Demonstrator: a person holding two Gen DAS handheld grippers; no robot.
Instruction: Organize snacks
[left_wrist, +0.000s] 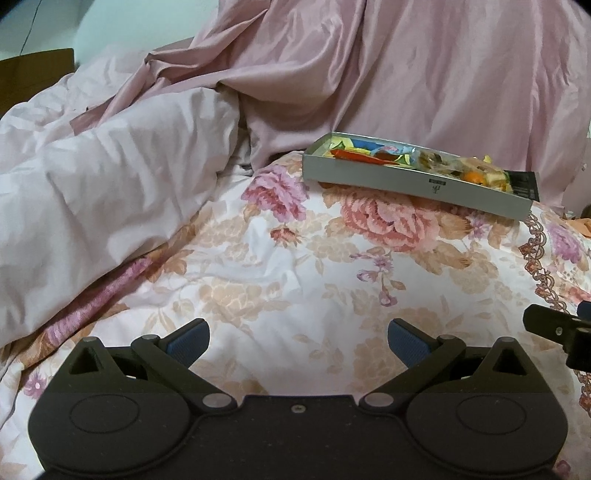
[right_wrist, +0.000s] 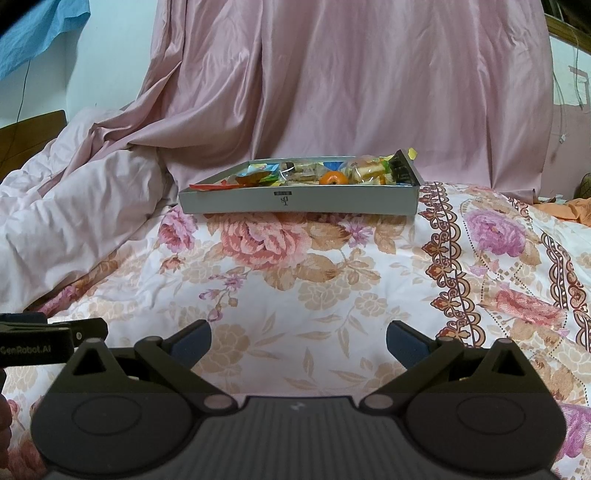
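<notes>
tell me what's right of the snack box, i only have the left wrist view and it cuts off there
Observer: A dark patterned border band runs down the floral quilt just past the right end of the box.
Operator: anything hanging up top left
Observer: A blue cloth hangs in the upper left corner.
Operator: is the right gripper holding something
Observer: No, the right gripper is open and empty, low over the quilt, short of the box.
</notes>
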